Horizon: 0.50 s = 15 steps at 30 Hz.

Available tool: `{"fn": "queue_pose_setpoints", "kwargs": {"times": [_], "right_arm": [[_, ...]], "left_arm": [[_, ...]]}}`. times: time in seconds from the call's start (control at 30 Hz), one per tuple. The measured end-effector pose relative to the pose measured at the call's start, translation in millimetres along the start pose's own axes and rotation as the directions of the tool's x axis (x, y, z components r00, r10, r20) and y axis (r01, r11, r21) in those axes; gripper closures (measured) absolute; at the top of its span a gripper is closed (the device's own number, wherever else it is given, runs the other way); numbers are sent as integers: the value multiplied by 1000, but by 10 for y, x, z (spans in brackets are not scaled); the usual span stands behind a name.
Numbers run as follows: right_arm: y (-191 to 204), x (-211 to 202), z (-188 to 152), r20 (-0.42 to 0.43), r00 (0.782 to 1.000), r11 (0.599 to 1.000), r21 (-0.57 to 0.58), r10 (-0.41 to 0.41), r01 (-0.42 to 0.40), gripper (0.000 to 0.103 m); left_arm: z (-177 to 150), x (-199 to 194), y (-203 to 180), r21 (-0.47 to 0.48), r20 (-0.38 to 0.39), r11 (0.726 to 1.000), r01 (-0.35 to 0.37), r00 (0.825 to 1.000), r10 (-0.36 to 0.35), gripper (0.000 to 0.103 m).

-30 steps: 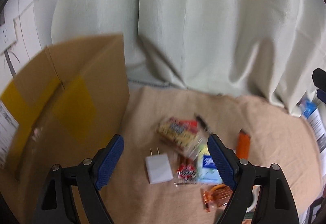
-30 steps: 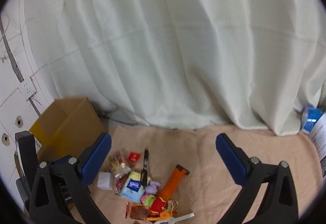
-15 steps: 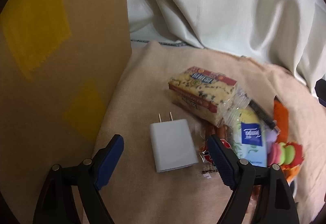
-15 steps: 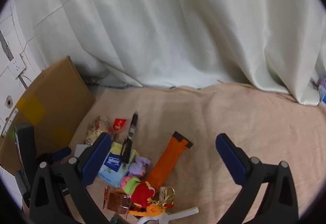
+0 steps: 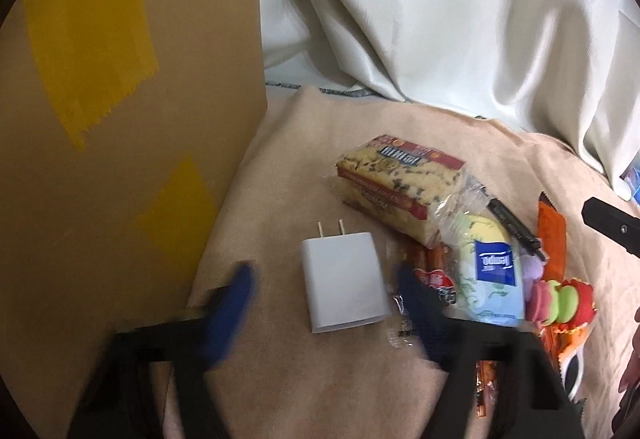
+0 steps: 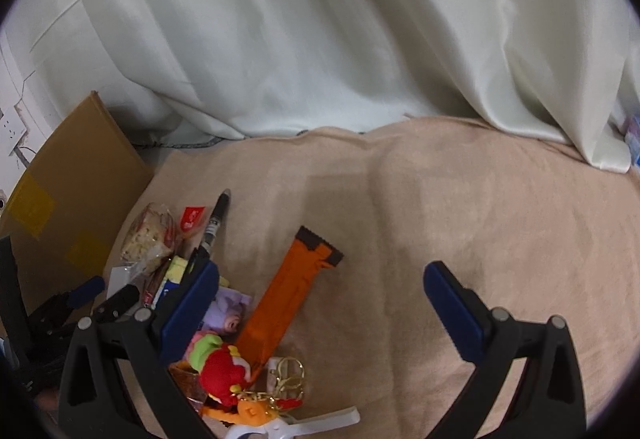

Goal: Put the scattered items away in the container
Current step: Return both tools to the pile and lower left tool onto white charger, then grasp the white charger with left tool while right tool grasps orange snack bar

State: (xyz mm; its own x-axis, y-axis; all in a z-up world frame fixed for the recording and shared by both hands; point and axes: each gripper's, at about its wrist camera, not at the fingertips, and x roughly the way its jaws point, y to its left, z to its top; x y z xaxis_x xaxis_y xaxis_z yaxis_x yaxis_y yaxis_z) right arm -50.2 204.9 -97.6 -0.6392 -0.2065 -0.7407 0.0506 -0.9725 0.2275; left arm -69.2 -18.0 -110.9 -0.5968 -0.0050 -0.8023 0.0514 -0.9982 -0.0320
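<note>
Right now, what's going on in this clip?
A person holding two grippers is tidying a pile of small items on a beige cloth into a cardboard box at the left. The left gripper is open, jaws either side of a white charger, not closed on it. The right gripper hovers open and empty near an orange wrapper. A snack cake pack, tissues and pen lie unpacked.

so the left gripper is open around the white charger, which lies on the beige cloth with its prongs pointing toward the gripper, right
Not quite. In the left wrist view the white charger points its prongs away from the left gripper, toward the curtain. The rest holds: open jaws either side of it, on the beige cloth.
</note>
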Motion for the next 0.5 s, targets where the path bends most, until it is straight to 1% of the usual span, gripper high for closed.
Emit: {"fn": "queue_pose_setpoints", "kwargs": {"times": [0.03, 0.07, 0.13, 0.33, 0.37, 0.4, 0.43, 0.47, 0.5], "right_arm": [[-1, 14, -3, -6, 1000, 1000, 0, 0, 0, 0], [1, 25, -5, -10, 1000, 1000, -1, 0, 0, 0], [21, 40, -9, -18, 1000, 1000, -7, 4, -4, 0], [124, 164, -34, -62, 998, 999, -33, 8, -10, 1], [139, 195, -38, -73, 997, 999, -34, 0, -3, 4], [143, 226, -40, -81, 997, 1000, -29, -2, -1, 11], [140, 253, -38, -84, 996, 1000, -17, 11, -12, 14], [134, 272, -38, -88, 996, 1000, -3, 28, -28, 22], [131, 294, -38, -98, 995, 999, 6, 36, -36, 26]], "left_arm": [[0, 35, -12, 7, -12, 1000, -5, 1000, 5, 64], [-4, 67, -33, 23, -22, 1000, -15, 1000, 15, 64], [-14, 76, -59, 40, -16, 999, -21, 1000, 21, 64], [-24, -6, -7, 23, 1, 1000, -1, 1000, 1, 64], [-26, -21, -4, 24, 5, 1000, -1, 1000, 0, 64], [-30, -33, -1, 26, 7, 1000, 2, 1000, -2, 64], [-35, -39, 0, 29, 4, 1000, 5, 1000, -5, 64], [-40, -42, 4, 31, 2, 1000, 7, 1000, -7, 64], [-41, -44, 11, 29, 1, 1000, 7, 1000, -7, 64]]}}
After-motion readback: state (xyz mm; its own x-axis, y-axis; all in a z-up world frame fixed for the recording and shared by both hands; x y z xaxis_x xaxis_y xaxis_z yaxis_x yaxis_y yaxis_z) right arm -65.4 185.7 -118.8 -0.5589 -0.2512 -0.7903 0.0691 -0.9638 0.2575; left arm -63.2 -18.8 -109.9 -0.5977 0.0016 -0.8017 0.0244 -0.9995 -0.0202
